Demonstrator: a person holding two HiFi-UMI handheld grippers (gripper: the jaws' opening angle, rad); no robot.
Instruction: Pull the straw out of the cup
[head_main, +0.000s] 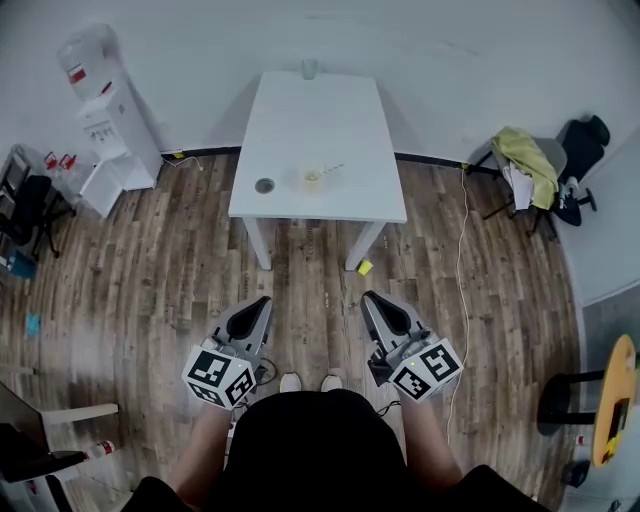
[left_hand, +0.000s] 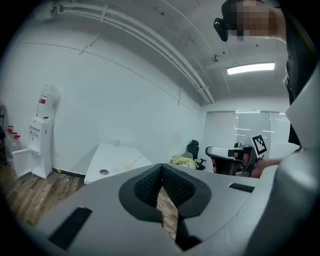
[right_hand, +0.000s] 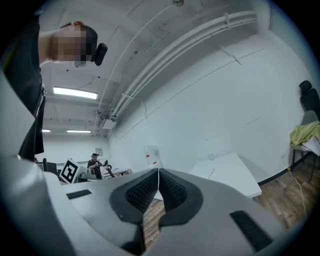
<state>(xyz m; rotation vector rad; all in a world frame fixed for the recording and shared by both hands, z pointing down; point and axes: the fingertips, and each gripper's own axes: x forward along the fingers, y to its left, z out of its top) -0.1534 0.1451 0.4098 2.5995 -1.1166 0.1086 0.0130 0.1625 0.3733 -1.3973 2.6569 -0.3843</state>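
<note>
Most of what I see is wood-plank floor (head_main: 150, 290), and ahead of me a white tabletop (head_main: 320, 120) stands with its far end against the wall. Left of it is a white water dispenser (head_main: 105, 120) with a bottle on top; the bottle has a red label, but the print is too small for me to read. On the right, an office chair (head_main: 545, 185) has a yellow cloth (head_main: 528, 155) draped over it. I hold both tongs low in front of me, over the floor and well apart from the tabletop. My left tongs (head_main: 262, 301) are closed, the ribbed pads meeting at the tip with nothing between them. My right tongs (head_main: 372, 297) are closed and empty in the same way. The marker cubes (head_main: 218, 377) on them show black-and-white square patterns only, no letters. The cup (head_main: 313, 179) is clear, with something yellowish inside, and stands near the tabletop's near edge at about mid-width. The straw (head_main: 331, 167) is in the cup, leaning out toward the right. Near the cup, on its left, a small dark round thing (head_main: 264, 185) lies on the tabletop, and a small glass (head_main: 309, 69) stands at the far edge. On the floor beside the tabletop's right near leg lies a small yellow object (head_main: 364, 267).
</note>
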